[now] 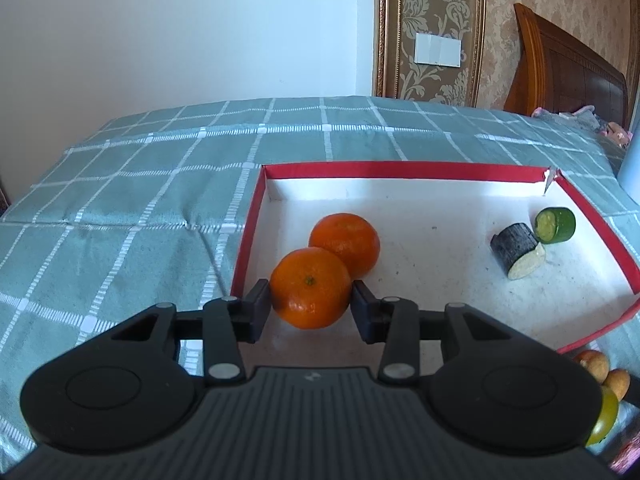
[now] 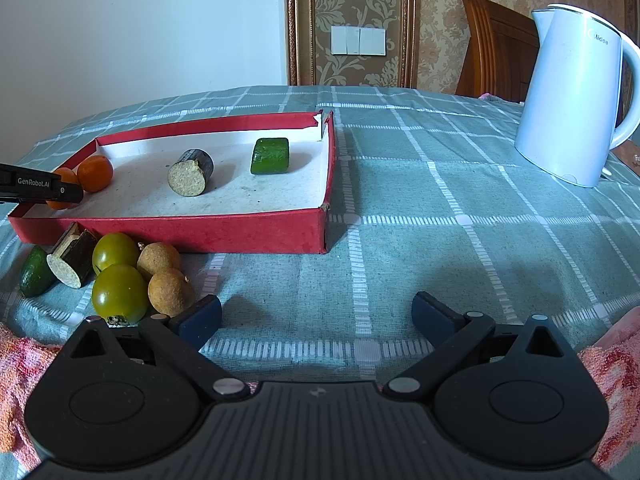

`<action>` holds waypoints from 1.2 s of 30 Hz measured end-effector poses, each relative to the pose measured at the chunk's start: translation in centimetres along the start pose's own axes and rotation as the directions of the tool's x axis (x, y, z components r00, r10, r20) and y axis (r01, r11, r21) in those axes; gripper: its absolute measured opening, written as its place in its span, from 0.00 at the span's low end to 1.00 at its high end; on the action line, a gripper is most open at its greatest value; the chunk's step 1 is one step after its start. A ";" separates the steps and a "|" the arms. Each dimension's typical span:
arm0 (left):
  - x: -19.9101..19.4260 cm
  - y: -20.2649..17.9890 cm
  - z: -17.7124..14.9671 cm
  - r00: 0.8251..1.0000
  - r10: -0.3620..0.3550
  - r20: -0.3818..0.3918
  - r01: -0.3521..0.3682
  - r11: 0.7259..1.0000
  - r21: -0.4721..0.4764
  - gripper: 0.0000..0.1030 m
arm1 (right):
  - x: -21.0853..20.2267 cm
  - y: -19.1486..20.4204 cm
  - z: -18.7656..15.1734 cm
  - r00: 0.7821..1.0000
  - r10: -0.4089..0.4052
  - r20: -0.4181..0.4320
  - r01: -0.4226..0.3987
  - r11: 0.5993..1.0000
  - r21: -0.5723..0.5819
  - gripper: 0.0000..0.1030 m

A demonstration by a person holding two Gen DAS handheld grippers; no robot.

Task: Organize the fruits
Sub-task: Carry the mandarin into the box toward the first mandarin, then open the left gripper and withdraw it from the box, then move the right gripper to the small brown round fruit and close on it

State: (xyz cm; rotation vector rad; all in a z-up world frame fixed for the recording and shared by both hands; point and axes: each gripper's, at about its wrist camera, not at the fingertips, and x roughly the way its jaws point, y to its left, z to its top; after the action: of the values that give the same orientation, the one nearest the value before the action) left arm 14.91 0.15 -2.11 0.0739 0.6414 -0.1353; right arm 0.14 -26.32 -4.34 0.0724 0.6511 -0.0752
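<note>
In the left wrist view my left gripper (image 1: 311, 304) is shut on an orange (image 1: 310, 288) at the near left of the red box (image 1: 400, 169), touching a second orange (image 1: 346, 242). A dark cut piece (image 1: 516, 248) and a green cut piece (image 1: 554, 225) lie at the box's right. In the right wrist view my right gripper (image 2: 316, 316) is open and empty above the checked cloth, in front of the red box (image 2: 180, 232). Two green tomatoes (image 2: 119, 292), two brown round fruits (image 2: 170, 292), a dark cut piece (image 2: 72, 260) and a green piece (image 2: 35, 272) lie left of it.
A white kettle (image 2: 572, 104) stands at the right on the checked cloth (image 2: 440, 240). A pink towel (image 2: 612, 380) lies at the near edges. A wooden headboard (image 1: 568, 68) and wall stand behind. The left gripper's side (image 2: 36, 188) shows over the box.
</note>
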 end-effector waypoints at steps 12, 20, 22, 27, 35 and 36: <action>-4.0 -1.1 -1.3 0.995 0.008 0.095 -0.011 0.999 0.036 0.81 | 0.0 0.0 0.0 1.000 0.000 0.000 0.000 1.000 0.000 0.99; -9.8 -1.2 -4.9 0.955 0.101 0.277 -0.129 0.988 0.087 1.00 | 0.0 0.0 0.0 1.000 0.000 0.000 0.000 1.000 0.000 0.99; -10.3 -0.9 -6.1 0.954 0.111 0.277 -0.142 0.985 0.095 1.00 | -0.1 0.0 0.0 1.000 0.000 0.000 0.000 1.000 0.000 0.99; -9.0 0.3 -7.7 0.971 0.143 0.193 -0.160 0.984 0.075 1.00 | -0.1 0.0 0.0 1.000 0.001 0.000 -0.001 1.000 0.001 0.99; -7.4 4.3 -7.6 0.998 0.044 0.047 -0.039 0.995 -0.096 1.00 | -0.5 -0.4 -0.2 0.997 0.075 0.016 -0.075 0.997 0.007 0.99; -7.1 4.6 -7.6 0.999 0.036 0.026 -0.033 0.994 -0.105 1.00 | -0.8 -0.5 -0.3 0.993 0.116 0.024 -0.116 0.993 0.003 0.99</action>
State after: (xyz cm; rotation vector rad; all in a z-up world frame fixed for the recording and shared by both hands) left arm 5.44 6.24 -3.78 -0.0179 0.6179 -0.0687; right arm -0.68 -26.75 -4.14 0.1127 0.6217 0.0343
